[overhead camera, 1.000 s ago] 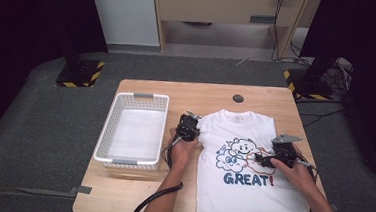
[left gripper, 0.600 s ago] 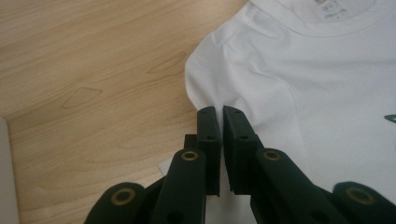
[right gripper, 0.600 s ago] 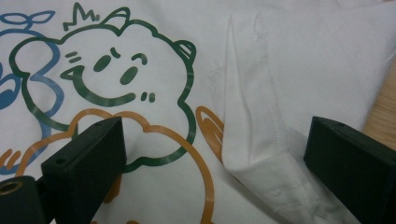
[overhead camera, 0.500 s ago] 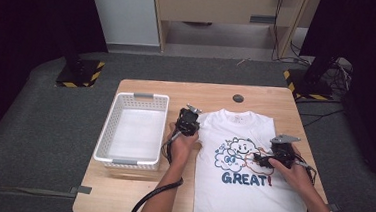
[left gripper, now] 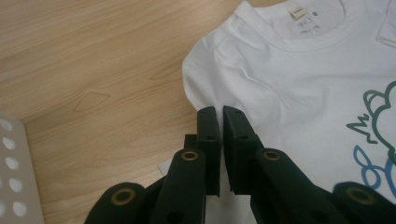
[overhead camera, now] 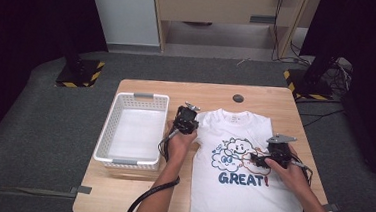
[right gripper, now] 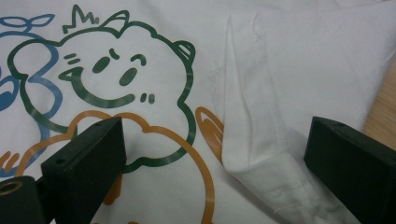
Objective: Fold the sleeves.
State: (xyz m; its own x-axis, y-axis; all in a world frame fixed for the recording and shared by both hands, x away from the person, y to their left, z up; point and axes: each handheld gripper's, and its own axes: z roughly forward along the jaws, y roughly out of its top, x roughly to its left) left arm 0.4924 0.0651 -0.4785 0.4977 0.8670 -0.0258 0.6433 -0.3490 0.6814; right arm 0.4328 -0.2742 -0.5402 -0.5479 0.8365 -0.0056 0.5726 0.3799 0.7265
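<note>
One white T-shirt (overhead camera: 243, 180) is spread flat on the wooden table (overhead camera: 135, 192), just beside one white basket (overhead camera: 133, 130). Its sleeve edge is pinched by the left gripper (left gripper: 219, 116), jaws nearly closed on fabric (presumably for folding). The right gripper (right gripper: 215, 154) is held wide astride the folded-in sleeve (right gripper: 252, 130).

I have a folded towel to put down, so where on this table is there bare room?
Bare wood lies along the far edge of the table past the shirt, save a small dark disc, and at the near left corner before the basket. The middle is crowded.
</note>
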